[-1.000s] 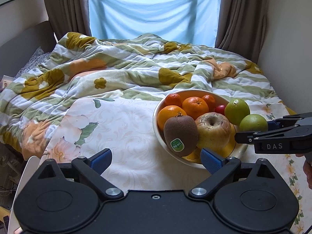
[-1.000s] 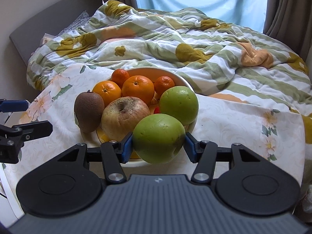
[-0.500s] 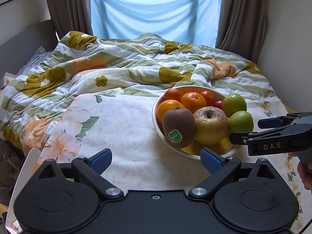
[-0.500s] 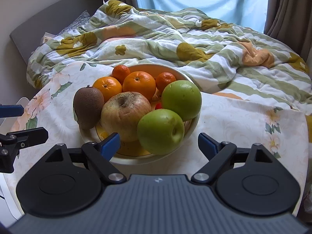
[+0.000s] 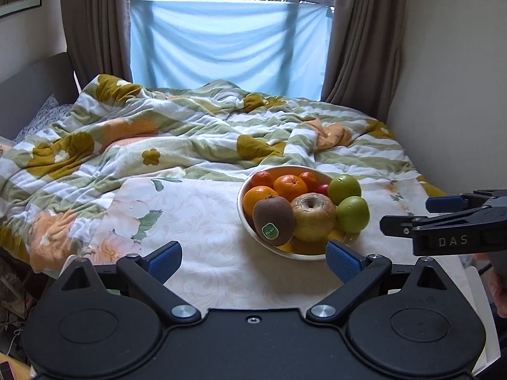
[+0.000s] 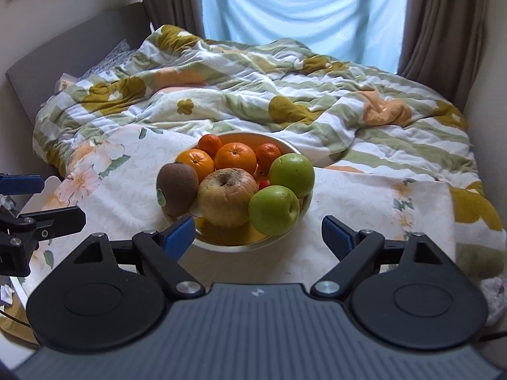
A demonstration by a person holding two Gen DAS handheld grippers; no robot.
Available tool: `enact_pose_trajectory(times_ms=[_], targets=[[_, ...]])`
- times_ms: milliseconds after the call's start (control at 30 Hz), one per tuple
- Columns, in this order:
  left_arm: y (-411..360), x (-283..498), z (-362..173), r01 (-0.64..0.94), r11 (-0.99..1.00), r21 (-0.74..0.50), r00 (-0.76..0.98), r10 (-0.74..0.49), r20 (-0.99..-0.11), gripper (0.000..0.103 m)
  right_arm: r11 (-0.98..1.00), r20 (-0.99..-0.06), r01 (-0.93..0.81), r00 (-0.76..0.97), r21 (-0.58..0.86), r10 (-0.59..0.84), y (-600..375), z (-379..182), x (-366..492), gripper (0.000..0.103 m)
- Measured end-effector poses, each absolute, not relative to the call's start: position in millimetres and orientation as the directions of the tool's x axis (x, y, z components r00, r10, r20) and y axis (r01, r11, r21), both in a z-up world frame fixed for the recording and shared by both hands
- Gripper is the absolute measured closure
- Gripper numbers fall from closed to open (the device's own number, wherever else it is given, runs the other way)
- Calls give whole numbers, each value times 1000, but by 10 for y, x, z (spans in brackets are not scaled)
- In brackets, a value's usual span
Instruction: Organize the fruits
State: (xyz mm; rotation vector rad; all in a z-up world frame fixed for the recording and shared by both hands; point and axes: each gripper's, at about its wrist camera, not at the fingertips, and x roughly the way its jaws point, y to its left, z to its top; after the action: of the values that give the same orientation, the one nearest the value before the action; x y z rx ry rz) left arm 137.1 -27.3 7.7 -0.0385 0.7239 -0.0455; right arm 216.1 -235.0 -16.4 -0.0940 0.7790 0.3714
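1. Looking down my right gripper [image 6: 258, 234], I see its jaws spread wide with nothing between them; they have just been opening, and the near green apple [image 6: 274, 209] sits clear beyond the tips.
2. My left gripper [image 5: 253, 261] at lower centre of its frame is likewise wide open and empty.
3. A bowl [image 6: 293, 148] sits mid-frame on a floral cloth [image 6: 380, 196], piled full.
4. In it: a kiwi [image 6: 178, 188] at left, a wrinkled apple [image 6: 227, 197] in the middle, a second green apple [image 6: 292, 174] at right, four oranges [image 6: 235, 156] behind.
5. A small red fruit shows between the apples; I cannot tell what kind.
6. A rumpled quilt [image 6: 253, 85] fills the upper frame.
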Motion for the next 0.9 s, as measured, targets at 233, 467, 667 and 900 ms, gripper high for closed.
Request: enact_pose_trajectory(times_ms=[233,467,667,900], targets=[[-197,988,250,75,997,-36,766,-81,-638,2,969,-697,-242,688,45,204,-2391,162,1555,0],[-127,652,275,98,995,2,766,-75,-639,0,991,-714,-130,692,21,106,-2397,251,936,0],[-105,447,230,115,993,1,752,-87,-654,0,998,-730,-55,681,32,61,-2426,186,551,0],[-128,339,205,131,991,3,744,-96,-661,0,999,-739,-14,673,38,37,-2451,160,350,0]])
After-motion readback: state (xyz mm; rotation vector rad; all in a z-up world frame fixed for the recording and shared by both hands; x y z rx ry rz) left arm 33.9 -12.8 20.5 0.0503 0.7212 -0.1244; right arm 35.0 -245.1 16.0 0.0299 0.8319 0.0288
